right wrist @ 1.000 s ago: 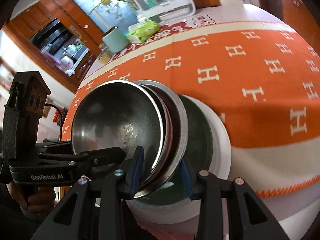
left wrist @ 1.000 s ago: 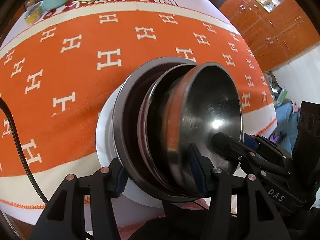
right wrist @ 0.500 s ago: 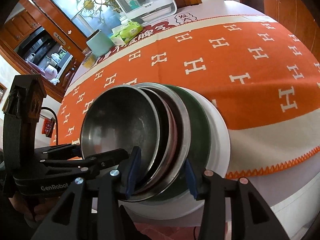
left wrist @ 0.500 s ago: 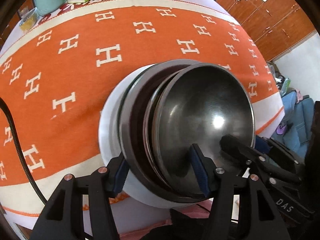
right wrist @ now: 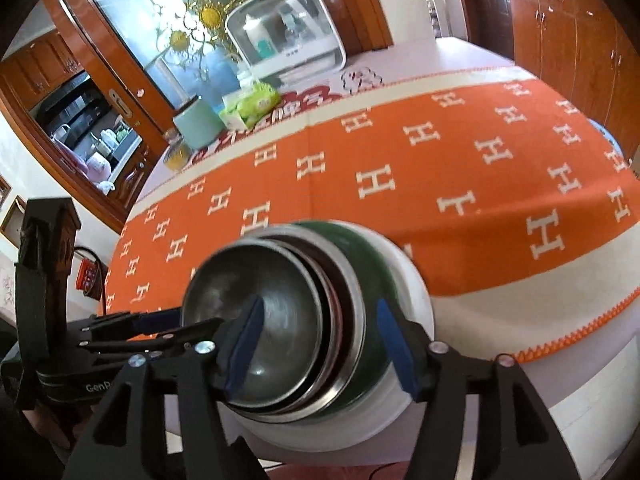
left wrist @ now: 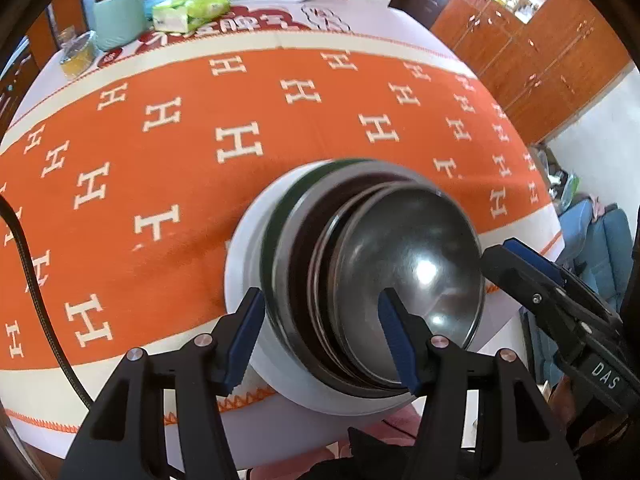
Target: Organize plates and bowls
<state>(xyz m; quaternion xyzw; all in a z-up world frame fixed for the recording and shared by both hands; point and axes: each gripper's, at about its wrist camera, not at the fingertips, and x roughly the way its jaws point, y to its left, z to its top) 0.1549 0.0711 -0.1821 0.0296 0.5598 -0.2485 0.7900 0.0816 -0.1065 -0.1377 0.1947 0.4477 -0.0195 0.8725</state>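
Observation:
A nested stack of bowls sits on the orange tablecloth [left wrist: 200, 208] near the table's front edge. From the bottom it is a white bowl [left wrist: 240, 280], a green one [right wrist: 368, 264], then steel and dark red ones, with a small steel bowl [left wrist: 408, 264] on top. My left gripper [left wrist: 322, 336] straddles the stack's near rim, one pad outside the white bowl and one over the steel bowl, neither pressing. My right gripper [right wrist: 320, 346] straddles the rim from the other side. Its jaws are opening, with the rims between them untouched.
At the far edge of the table stand a mint canister [left wrist: 118, 16], a green tissue pack [left wrist: 188, 10], a small jar [left wrist: 76, 54] and a white appliance [right wrist: 288, 32]. Wooden cabinets [left wrist: 540, 52] line the wall at the right. The table edge runs just below the stack.
Both grippers have risen and drawn back from the stack. The right jaws have spread wider and left the rims. The stack, tilted before, now lies flatter on the cloth.

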